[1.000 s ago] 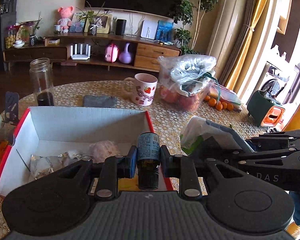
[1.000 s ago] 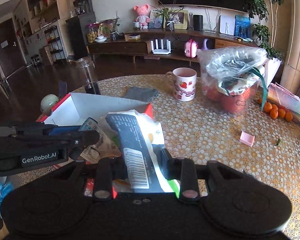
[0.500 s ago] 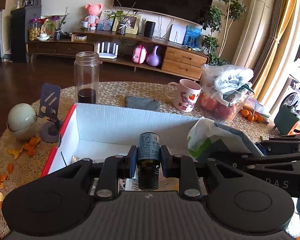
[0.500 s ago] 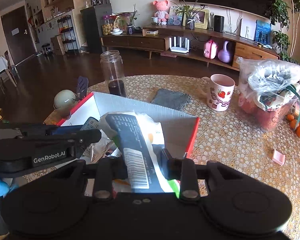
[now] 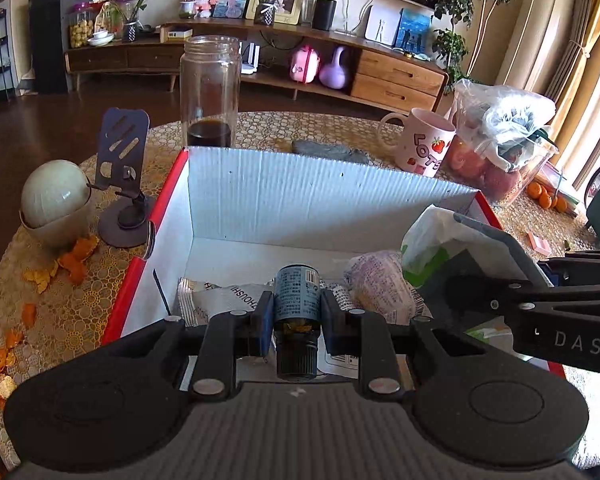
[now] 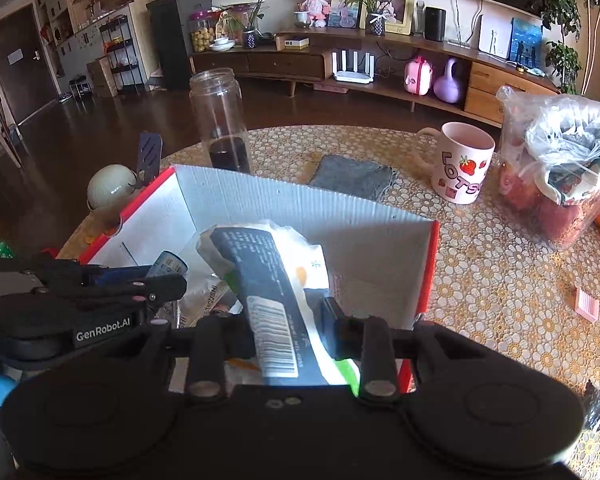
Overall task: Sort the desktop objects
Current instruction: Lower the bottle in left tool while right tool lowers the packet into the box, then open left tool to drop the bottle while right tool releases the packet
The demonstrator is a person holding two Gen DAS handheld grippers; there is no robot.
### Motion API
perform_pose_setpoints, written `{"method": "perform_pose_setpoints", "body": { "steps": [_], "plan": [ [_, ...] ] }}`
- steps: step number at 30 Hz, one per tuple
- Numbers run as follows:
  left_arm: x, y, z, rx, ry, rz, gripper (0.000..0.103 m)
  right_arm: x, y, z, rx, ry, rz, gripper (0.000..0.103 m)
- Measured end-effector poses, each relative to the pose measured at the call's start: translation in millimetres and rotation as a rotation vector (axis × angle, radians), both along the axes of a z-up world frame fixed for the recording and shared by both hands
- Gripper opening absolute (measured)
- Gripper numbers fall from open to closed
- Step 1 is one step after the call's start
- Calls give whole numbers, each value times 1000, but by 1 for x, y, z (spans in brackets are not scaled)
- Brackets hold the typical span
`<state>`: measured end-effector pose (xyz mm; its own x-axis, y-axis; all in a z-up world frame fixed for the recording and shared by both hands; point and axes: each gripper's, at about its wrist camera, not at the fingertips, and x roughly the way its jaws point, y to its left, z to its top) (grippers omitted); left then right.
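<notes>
A white cardboard box with red outer sides stands on the table; it also shows in the right wrist view. My left gripper is shut on a small blue-labelled bottle with a black cap, held over the box's near end. My right gripper is shut on a white, black and green snack packet, held over the box beside the left gripper. In the left wrist view the packet shows at the right. Wrapped snacks lie on the box floor.
A glass jar with dark liquid stands behind the box. A phone stand and a pale ball in a cup stand left of it, with orange peel around. A strawberry mug, grey cloth, fruit bag and pink block lie right.
Both grippers have moved left and forward over the box with their loads still gripped. The jar, phone stand and pale ball have come into closer view.
</notes>
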<state>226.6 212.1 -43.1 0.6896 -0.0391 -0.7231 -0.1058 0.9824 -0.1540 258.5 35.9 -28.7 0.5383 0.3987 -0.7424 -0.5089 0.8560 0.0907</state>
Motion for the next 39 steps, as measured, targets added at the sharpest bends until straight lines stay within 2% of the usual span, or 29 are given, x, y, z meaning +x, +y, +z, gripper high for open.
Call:
{"method": "perform_pose_setpoints", "body": {
  "steps": [15, 26, 30, 35, 39],
  "plan": [
    [14, -4, -29, 12, 102, -55, 23, 1, 9, -35, -91, 36, 4, 32],
    [20, -7, -37, 11, 141, -69, 23, -4, 13, -36, -124, 21, 24, 35],
    [19, -7, -37, 8, 143, -71, 23, -6, 12, -34, -132, 18, 38, 38],
    [14, -9, -32, 18, 128, -60, 23, -9, 6, -30, -125, 14, 40, 51],
    [10, -11, -25, 34, 115, -50, 24, -14, -3, -24, -113, 2, 39, 55]
  ]
}}
